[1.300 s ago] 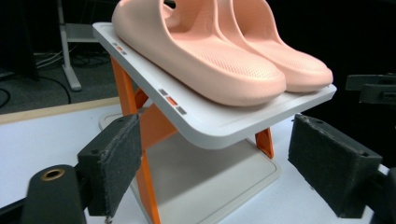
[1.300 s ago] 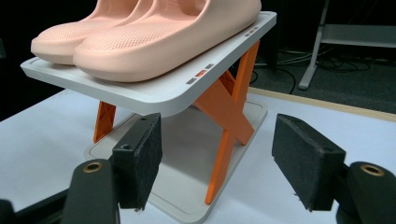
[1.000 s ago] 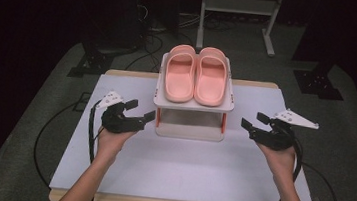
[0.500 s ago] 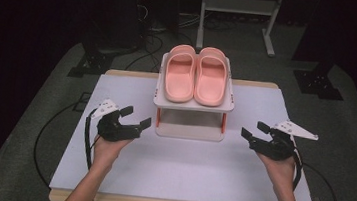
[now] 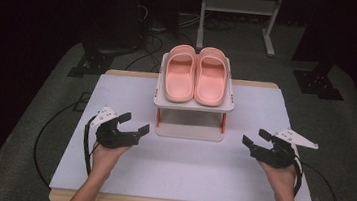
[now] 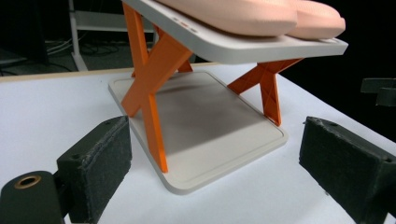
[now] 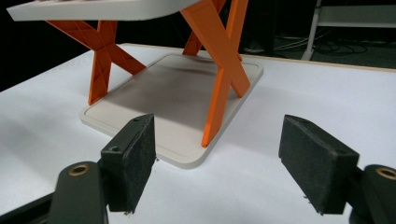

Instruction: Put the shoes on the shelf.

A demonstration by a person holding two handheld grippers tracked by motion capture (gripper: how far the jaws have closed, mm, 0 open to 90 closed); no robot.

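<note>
A pair of pink slippers [image 5: 195, 74] lies side by side on the top shelf [image 5: 193, 104] of a small white rack with orange X-shaped legs [image 6: 152, 81]. The rack's lower shelf [image 6: 205, 121] is bare. My left gripper [image 5: 133, 124] hovers over the table left of the rack, jaws wide apart, holding nothing. My right gripper [image 5: 254, 139] mirrors it on the right, also open and holding nothing. Both point inward at the rack's base [image 7: 173, 98]. In the left gripper view the slippers [image 6: 252, 16] show from below and the side.
The rack stands at the back middle of a white-covered table [image 5: 184, 171] with a wooden edge. Black cables [image 5: 47, 137] trail off both sides. A metal stand [image 5: 236, 6] and dark equipment are on the floor behind.
Both grippers have drawn back toward the table's front edge and slightly lower, away from the rack. Their jaws stay open. The slippers and rack have not moved.
</note>
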